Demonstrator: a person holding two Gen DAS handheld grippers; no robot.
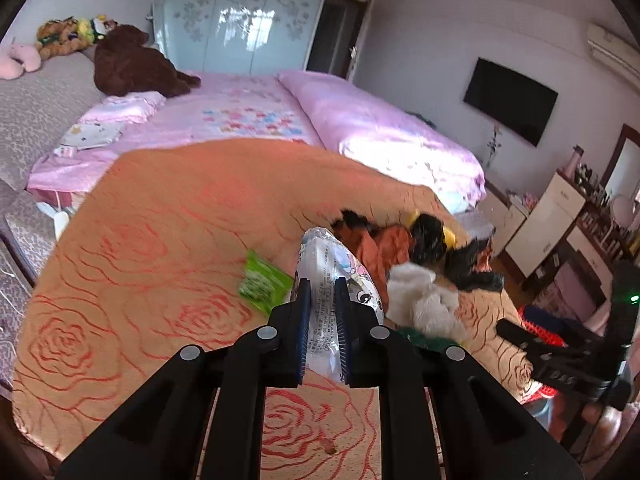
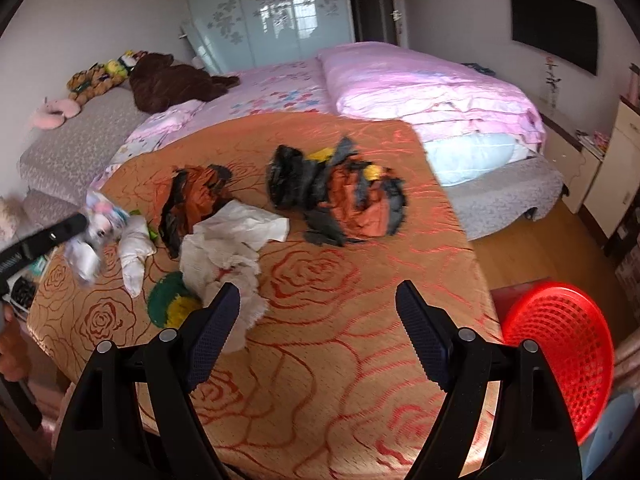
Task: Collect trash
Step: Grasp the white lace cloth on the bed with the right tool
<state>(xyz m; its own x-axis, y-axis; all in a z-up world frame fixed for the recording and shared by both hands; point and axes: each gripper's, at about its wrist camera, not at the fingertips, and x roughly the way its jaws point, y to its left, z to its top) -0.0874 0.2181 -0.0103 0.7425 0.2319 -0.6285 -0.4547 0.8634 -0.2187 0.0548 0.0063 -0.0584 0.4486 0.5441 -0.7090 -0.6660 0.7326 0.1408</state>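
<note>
Glossy crinkled white plastic wrapper (image 1: 335, 280); shiny woven orange rose-patterned tablecloth (image 2: 340, 320); soft matt crumpled white tissue paper (image 2: 228, 248); red plastic mesh basket (image 2: 560, 352).

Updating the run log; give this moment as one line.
left gripper: shut on white wrapper | right gripper: open, empty | red basket: beside table

left gripper (image 1: 322, 292) fingers clamped, right gripper (image 2: 318, 304) fingers spread

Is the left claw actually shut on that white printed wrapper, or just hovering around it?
Shut on it. The left claw has both blue pads pressed against the white printed wrapper, which sticks out above and below them.
</note>
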